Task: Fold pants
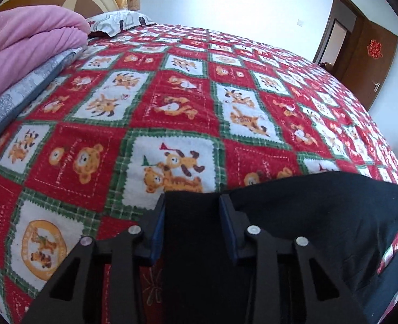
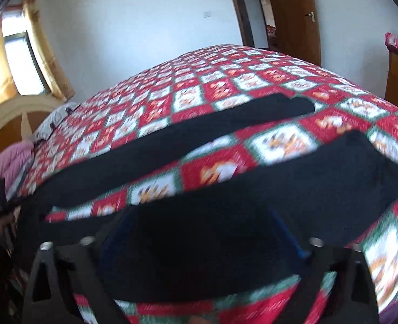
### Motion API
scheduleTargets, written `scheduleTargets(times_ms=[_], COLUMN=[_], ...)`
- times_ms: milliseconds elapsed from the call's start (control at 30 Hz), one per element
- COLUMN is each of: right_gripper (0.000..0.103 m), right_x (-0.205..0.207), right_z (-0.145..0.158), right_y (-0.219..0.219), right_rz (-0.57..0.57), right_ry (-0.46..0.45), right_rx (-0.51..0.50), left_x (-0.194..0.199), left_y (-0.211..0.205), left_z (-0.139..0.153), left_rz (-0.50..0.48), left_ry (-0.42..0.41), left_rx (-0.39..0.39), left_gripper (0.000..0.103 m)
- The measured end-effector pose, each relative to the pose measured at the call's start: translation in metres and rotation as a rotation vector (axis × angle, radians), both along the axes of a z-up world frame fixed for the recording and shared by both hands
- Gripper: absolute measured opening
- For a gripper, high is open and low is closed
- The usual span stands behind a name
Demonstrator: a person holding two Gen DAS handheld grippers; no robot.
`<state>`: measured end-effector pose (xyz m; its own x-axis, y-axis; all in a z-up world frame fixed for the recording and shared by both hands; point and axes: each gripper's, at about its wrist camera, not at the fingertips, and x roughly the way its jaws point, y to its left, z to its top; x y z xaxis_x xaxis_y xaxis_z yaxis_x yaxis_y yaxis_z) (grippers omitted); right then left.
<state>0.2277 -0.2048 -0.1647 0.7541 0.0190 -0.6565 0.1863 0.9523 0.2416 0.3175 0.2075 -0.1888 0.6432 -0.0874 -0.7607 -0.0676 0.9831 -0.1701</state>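
Left wrist view: the left tongs (image 1: 192, 202) stand narrowed astride an edge of the black pants (image 1: 320, 216) spread on the bed's red bear-print cover (image 1: 171, 94). Right tongs (image 2: 201, 232) stand wide over one pant leg; whether either pair pinches, I cannot tell.

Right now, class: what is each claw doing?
Left claw: open around the black pants, not clamped.
Right claw: open wide over the pants; grip cannot be told.
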Motion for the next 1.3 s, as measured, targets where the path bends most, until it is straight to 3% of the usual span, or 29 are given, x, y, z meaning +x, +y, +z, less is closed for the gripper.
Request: scheduleTargets(times_ms=[33, 133, 267, 433, 633, 900, 933, 967, 1067, 1167, 1233, 1300], right_gripper=[0.072, 0.07, 0.052, 0.052, 0.048, 0.046, 0.043, 0.026, 0.008, 0.006, 0.006, 0.006], right_x=[0.008, 0.03, 0.064, 0.119, 0.187, 0.245, 0.249, 0.251, 0.26, 0.262, 0.262, 0.26], right_z=[0.005, 0.018, 0.034, 0.039, 0.02, -0.026, -0.028, -0.03, -0.035, -0.033, -0.025, -0.009], right_y=[-0.009, -0.039, -0.083, -0.144, -0.188, -0.2, -0.199, -0.199, -0.193, -0.188, -0.184, -0.178], right_rz=[-0.01, -0.047, -0.093, -0.153, -0.152, -0.084, -0.068, -0.049, -0.007, 0.007, 0.01, 0.012], right_ry=[0.004, -0.005, 0.011, 0.072, 0.145, 0.262, 0.263, 0.262, 0.285, 0.286, 0.273, 0.226], right_rx=[-0.009, -0.022, -0.071, -0.044, 0.019, 0.1, 0.097, 0.102, 0.076, 0.042, 0.002, -0.051], left_x=[0.0, 0.0, 0.012, 0.013, 0.013, 0.013, 0.014, 0.014, 0.015, 0.017, 0.016, 0.016], left_y=[-0.001, -0.008, -0.013, -0.013, -0.012, -0.013, -0.014, -0.014, -0.017, -0.023, -0.027, -0.028], left_z=[0.0, 0.001, 0.001, -0.001, -0.002, -0.003, -0.003, -0.003, -0.003, -0.002, 0.001, 0.007], left_rz=[0.0, -0.009, -0.017, -0.02, -0.018, -0.018, -0.018, -0.018, -0.018, -0.031, -0.057, -0.064], left_ry=[-0.003, -0.005, 0.017, 0.018, 0.007, 0.006, 0.006, 0.006, 0.005, 0.007, -0.002, -0.015], left_rx=[0.0, 0.038, 0.113, 0.116, 0.101, 0.106, 0.109, 0.114, 0.133, 0.172, 0.179, 0.184], left_gripper=[0.036, 0.032, 0.032, 0.032, 0.032, 0.032, 0.032, 0.032, 0.032, 0.026, 0.015, 0.013])
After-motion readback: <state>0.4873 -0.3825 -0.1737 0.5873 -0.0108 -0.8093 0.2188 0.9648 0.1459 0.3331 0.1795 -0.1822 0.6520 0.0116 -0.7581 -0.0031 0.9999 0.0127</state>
